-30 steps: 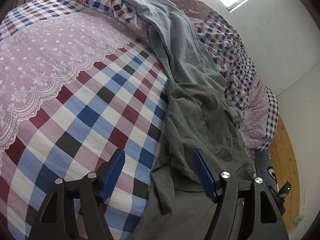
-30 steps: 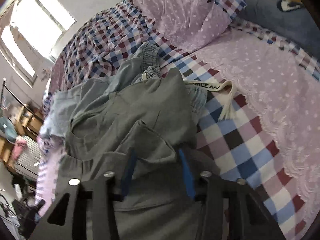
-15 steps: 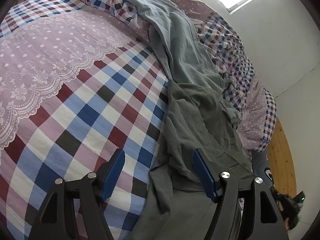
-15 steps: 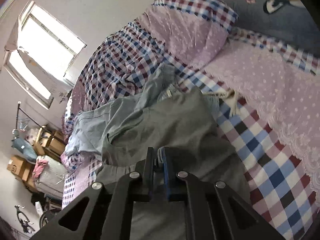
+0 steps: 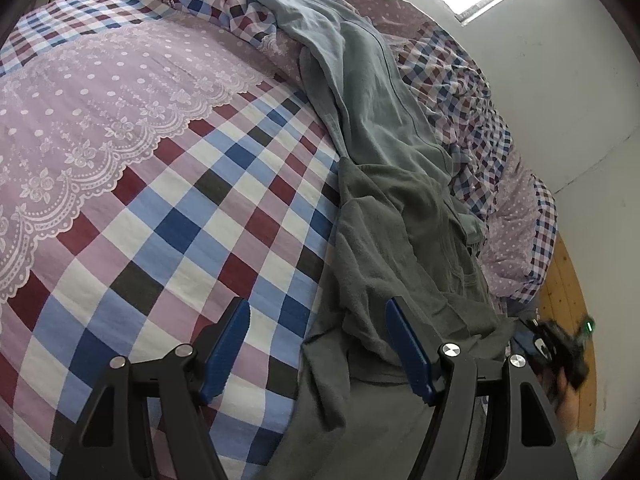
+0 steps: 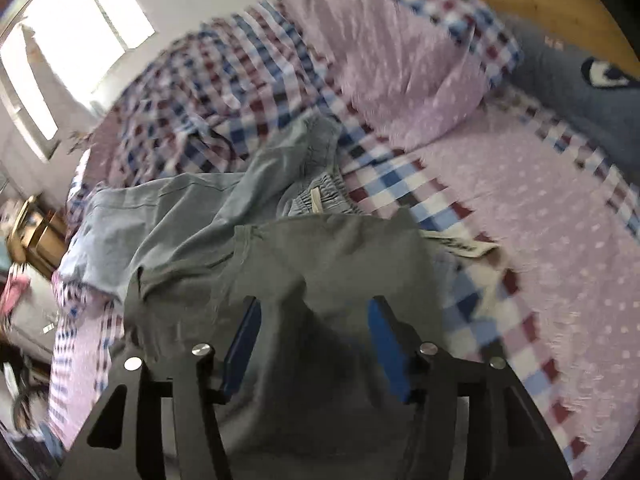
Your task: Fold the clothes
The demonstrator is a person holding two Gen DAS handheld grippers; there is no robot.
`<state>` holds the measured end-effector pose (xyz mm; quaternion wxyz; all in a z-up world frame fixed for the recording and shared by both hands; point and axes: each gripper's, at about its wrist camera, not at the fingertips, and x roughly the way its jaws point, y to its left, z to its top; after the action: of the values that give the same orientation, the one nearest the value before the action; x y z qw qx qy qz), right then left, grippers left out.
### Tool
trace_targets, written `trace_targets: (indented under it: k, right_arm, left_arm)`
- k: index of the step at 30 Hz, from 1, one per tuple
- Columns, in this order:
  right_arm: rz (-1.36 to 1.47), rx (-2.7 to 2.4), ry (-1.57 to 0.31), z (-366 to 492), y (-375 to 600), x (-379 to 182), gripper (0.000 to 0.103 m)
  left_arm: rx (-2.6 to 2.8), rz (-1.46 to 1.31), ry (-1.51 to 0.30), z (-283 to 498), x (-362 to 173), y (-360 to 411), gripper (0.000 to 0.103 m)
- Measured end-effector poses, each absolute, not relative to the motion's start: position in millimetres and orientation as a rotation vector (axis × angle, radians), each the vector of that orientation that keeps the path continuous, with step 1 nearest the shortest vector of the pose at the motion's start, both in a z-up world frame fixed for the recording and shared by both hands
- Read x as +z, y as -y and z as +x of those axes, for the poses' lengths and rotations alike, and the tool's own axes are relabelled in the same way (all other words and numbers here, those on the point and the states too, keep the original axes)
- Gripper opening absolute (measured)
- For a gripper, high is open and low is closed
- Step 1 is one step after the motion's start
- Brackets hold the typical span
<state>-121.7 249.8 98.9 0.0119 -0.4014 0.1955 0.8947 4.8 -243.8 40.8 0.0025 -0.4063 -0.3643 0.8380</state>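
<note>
— While both my pairs of fingers stand wide with nothing between them, what worries me is the pile itself. The dark grey T-shirt point(image 6: 320, 264) lies rumpled on the bed, straight ahead at twelve o'clock of my right fingers point(image 6: 314, 344), and it overlaps the lighter grey-blue trousers point(image 6: 188, 208) beyond it.

— So you might catch both at once?

— That is my fear. If my right fingers bite deep into the heap, they could take trouser cloth along with the shirt, and a lift would drag the two together. My left fingers point(image 5: 318, 348) hover over the shirt's crumpled edge point(image 5: 368, 280), where several layers bunch; a pinch there may hold only one fold and let the rest slip out.

— And the surface?

— Soft and uneven: a checked bedsheet point(image 5: 192, 240) with a lilac lace-trimmed panel point(image 5: 100, 112) at ten o'clock in the left view. It gives under pressure, so creases would not press flat, and the blue pads could snag the sheet itself.

— The room?

— A bright window point(image 6: 88, 20) at eleven o'clock in the right view, a pillow point(image 6: 400, 76) at one, a white wall point(image 5: 560, 80), wooden floor point(image 5: 568, 280) at four in the left view. The right view is smeared, so finer detail I cannot tell.
</note>
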Motion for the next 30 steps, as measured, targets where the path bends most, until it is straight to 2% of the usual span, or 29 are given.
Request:
trace_targets:
  k: [6,14,15,16,17,23,30]
  right_arm:
    - [-1.238,2.823,-0.648,-71.1,-262.7,88.1,0.059]
    - [-1.355,2.83,-0.538,-97.4,-245.2,57.9,0.052]
    - [-1.366,2.827,-0.504,-100.0,-242.3,55.8,0.042]
    - [-1.376,2.823,-0.47,-102.7,-239.3,53.7,0.02]
    - [-1.379,2.812,-0.412,-102.5,-236.2,53.7,0.011]
    - [-1.322,2.839,-0.375,-73.5,-243.0,71.7,0.007]
    - [-1.409,2.789,-0.454,-62.0,-264.0,61.9,0.012]
  left_arm:
    - [2.643,-1.261,1.127,7.2,42.8,239.6,0.074]
    - [2.634,-1.274,1.118,5.1,40.4,235.7,0.074]
    - [2.633,-1.275,1.116,4.8,40.1,235.3,0.074]
    - [2.631,-1.277,1.115,4.5,39.7,234.8,0.074]
    - [2.629,-1.279,1.114,4.2,39.4,234.3,0.074]
    - [2.621,-1.274,1.116,4.1,39.6,233.5,0.074]
    - [2.605,-1.271,1.116,3.9,40.0,233.3,0.074]
